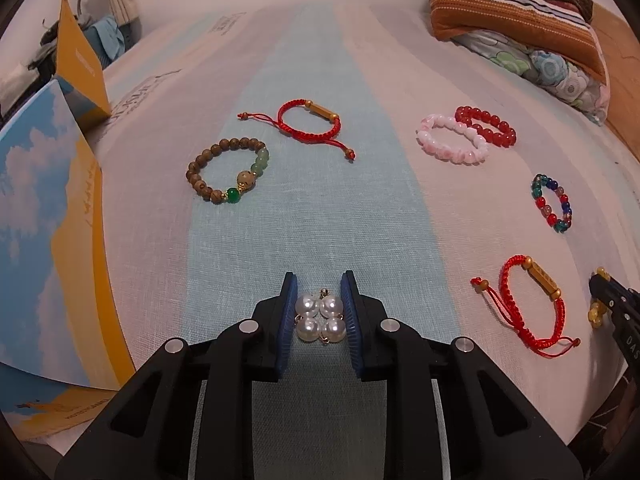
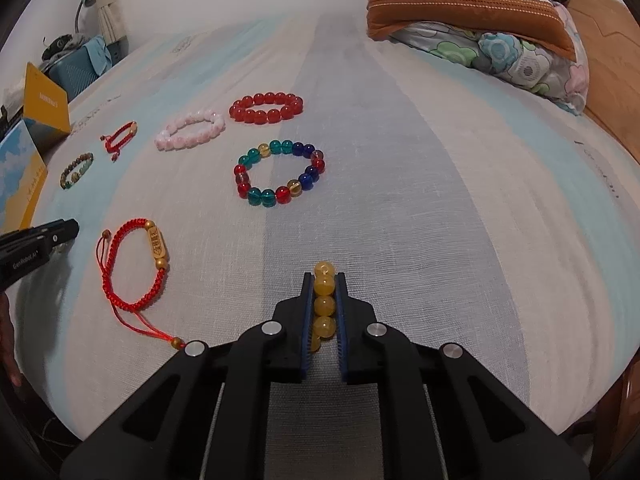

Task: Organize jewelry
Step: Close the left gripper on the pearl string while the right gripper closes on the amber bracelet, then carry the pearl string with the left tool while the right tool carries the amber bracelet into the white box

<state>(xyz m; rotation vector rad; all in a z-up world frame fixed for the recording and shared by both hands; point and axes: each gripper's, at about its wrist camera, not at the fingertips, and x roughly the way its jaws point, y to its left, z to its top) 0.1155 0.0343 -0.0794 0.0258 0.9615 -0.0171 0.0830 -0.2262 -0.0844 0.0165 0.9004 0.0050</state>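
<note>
We are over a bed spread with a pale striped sheet (image 1: pixel 320 184). Near its front edge our left gripper (image 1: pixel 319 312) is clamped on a cluster of four pearl beads (image 1: pixel 320 314), and our right gripper (image 2: pixel 323 308) is pinched tight on a strand of yellow beads (image 2: pixel 324 306). Six bracelets lie loose beyond: two red cord bracelets (image 1: pixel 534 304) (image 1: pixel 312 128), one wooden-bead bracelet (image 1: pixel 228 170), one pink bead bracelet (image 1: pixel 452 142) touching one red bead bracelet (image 1: pixel 486 126), and one multicoloured glass bracelet (image 2: pixel 280 172). An open blue-and-yellow box (image 1: pixel 52 216) stands at the left edge, folded bedding (image 2: pixel 472 20) at the far right corner.
</note>
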